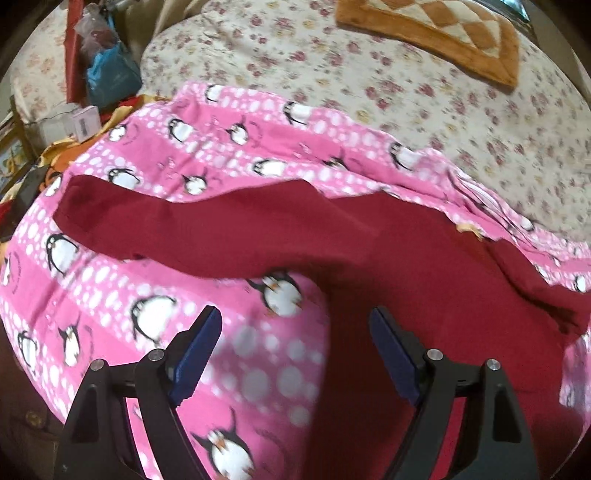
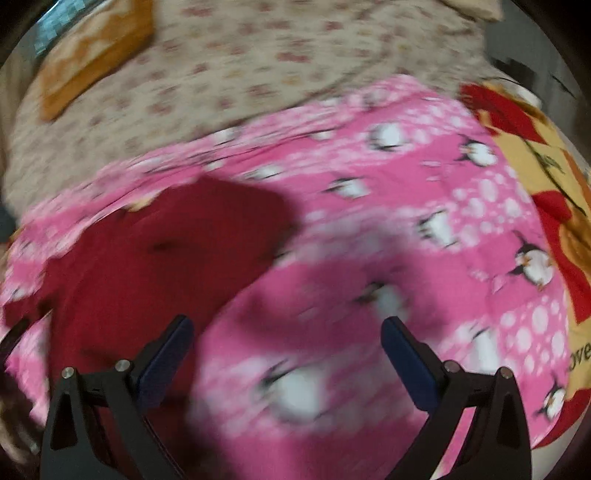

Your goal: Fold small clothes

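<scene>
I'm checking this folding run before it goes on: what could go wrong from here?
Both grippers, left and right, are open over the pink penguin blanket. Closing low might pinch blanket together with the dark red garment. The right wrist view is blurred, so its grasp could miss the garment edge.

I see a bed covered with a cream sheet printed with small pink flowers [image 1: 406, 92]. A pink fleece blanket with white dots and penguins [image 1: 92, 306] lies spread over its near part. At the far end sits an orange and cream diamond-patterned cushion [image 1: 443, 33]. Off the left side of the bed I make out clutter: a blue plastic bag [image 1: 110, 74] and a small white box [image 1: 83, 122]. In the right wrist view, a yellow and red printed cloth [image 2: 535, 155] lies beside the blanket, blurred.
</scene>
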### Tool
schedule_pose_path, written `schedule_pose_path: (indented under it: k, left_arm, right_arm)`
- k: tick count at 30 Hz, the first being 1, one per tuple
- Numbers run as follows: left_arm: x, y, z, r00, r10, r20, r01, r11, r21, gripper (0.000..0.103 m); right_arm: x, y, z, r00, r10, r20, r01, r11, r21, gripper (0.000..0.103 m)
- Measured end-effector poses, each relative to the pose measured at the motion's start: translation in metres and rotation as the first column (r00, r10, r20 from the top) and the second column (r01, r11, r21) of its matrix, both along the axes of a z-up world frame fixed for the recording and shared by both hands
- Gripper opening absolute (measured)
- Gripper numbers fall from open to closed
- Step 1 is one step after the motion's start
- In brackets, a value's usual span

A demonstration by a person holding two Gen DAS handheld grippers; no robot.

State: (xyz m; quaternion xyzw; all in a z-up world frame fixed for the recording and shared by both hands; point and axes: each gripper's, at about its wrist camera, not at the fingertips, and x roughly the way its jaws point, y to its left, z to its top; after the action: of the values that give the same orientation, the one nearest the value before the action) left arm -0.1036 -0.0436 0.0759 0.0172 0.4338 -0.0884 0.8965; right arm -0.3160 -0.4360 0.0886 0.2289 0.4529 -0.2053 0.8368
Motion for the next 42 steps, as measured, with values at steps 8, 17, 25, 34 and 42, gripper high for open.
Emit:
schedule_pose_path:
  k: [8, 17, 25, 34, 42]
  left_arm:
    - [-0.015, -0.016, -0.001, 0.999, -0.039, 0.013, 0.038, 0.999, 0.016, 0.065]
    - [-0.012, -0.02, -0.01, 0.999, -0.048, 0.025, 0.047, 0.998, 0.042, 0.065]
    - [-0.004, -0.013, -0.012, 0.999, -0.027, 0.025, 0.026, 0.999, 0.031, 0.065]
    - [-0.003, -0.023, -0.009, 0.996, -0.056, 0.066, 0.054, 0.998, 0.037, 0.065]
    - [0.0, -0.036, -0.014, 0.996, -0.081, 0.046, 0.079, 0.996, 0.037, 0.065]
  right_arm:
    - [0.028, 0.093, 0.015, 0.98, 0.176, 0.09, -0.185, 0.977, 0.11, 0.103]
    - [0.089, 0.165, 0.01, 0.97, 0.213, 0.12, -0.236, 0.945, 0.227, 0.103]
    - [0.116, 0.194, 0.035, 0.971, 0.102, 0.215, -0.155, 0.957, 0.246, 0.103]
    - [0.14, 0.188, 0.037, 0.954, 0.212, 0.211, -0.196, 0.976, -0.094, 0.103]
    - [0.144, 0.167, 0.009, 0.977, 0.129, 0.173, -0.111, 0.988, -0.107, 0.103]
